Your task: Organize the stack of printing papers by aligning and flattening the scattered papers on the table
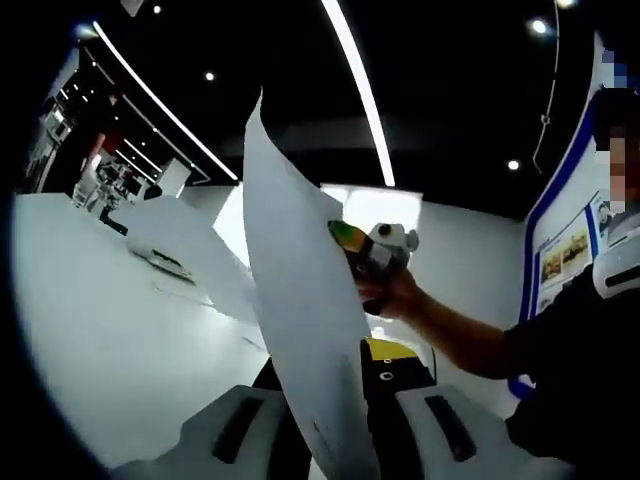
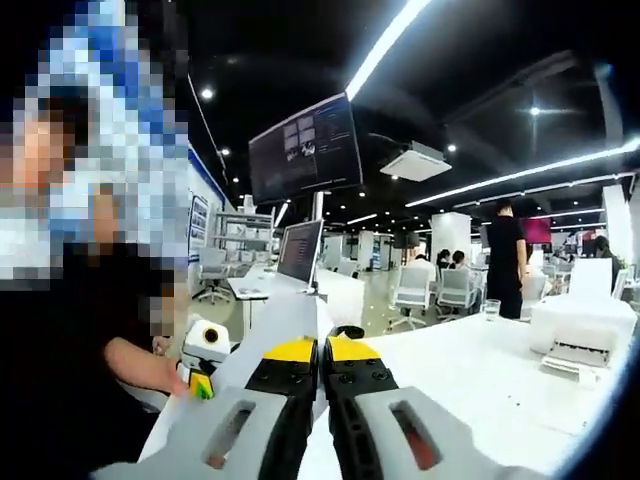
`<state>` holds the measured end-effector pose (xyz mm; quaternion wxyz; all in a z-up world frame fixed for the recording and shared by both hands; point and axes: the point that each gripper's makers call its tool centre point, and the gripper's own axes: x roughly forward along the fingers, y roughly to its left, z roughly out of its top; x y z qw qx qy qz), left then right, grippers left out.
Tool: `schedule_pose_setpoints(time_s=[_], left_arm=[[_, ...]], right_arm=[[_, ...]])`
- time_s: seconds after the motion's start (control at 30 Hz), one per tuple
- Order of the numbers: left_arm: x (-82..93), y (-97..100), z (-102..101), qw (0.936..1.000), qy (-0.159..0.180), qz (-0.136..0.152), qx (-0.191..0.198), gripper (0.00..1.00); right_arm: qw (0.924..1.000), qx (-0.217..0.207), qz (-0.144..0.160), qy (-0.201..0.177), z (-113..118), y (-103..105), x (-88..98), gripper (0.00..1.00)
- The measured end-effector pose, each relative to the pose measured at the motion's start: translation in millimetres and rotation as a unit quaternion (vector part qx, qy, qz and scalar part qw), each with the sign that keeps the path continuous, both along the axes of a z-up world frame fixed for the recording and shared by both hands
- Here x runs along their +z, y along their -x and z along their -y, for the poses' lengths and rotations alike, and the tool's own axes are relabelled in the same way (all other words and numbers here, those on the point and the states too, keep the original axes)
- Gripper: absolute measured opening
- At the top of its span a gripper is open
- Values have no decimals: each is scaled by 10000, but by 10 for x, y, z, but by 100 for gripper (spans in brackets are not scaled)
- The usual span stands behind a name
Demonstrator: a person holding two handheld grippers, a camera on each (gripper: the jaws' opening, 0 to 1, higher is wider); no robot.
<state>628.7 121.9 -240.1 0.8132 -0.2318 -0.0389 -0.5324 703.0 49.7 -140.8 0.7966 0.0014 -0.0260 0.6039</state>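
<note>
A white sheet of paper (image 1: 300, 300) stands upright and bowed, rising from between my left gripper's (image 1: 345, 362) jaws, which are shut on its lower edge. My right gripper (image 1: 380, 250), held in a person's hand (image 1: 400, 295), pinches the sheet's right edge at mid height. In the right gripper view my right gripper (image 2: 320, 345) has its yellow-tipped jaws closed together on the same sheet of paper (image 2: 285, 320), seen nearly edge-on. The left gripper (image 2: 205, 355) sits low to the left, behind that sheet. More loose papers (image 1: 185, 240) lie on the white table (image 1: 100, 340).
A white printer-like box (image 2: 580, 330) stands at the table's right. An open laptop (image 2: 298, 250) and a hanging monitor (image 2: 305, 150) are behind. The person (image 2: 70, 350) holding the grippers is close at the left; other people and chairs (image 2: 412, 290) are farther back.
</note>
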Motion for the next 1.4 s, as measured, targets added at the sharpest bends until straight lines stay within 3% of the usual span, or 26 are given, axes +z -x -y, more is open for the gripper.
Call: schedule_pose_setpoints(time_s=[0.77,1.17,1.23,1.4], left_arm=[[9,13,-11,9999,-7,100,135,15],[7,22,-15,9991,-131,335,242,6],[10,23,-13,9990,-129,339,242,6],[31,19,-32,9988,-88,388,288,5]], right_arm=[[9949,-603,-520,-616,146,17,-310,0],[9934,-699,-593,-683,184,18,-387,0],[9936,-728,-563,-660,211,15,-383,2],[9928,-919,-359,-686,348,15,-304,19]])
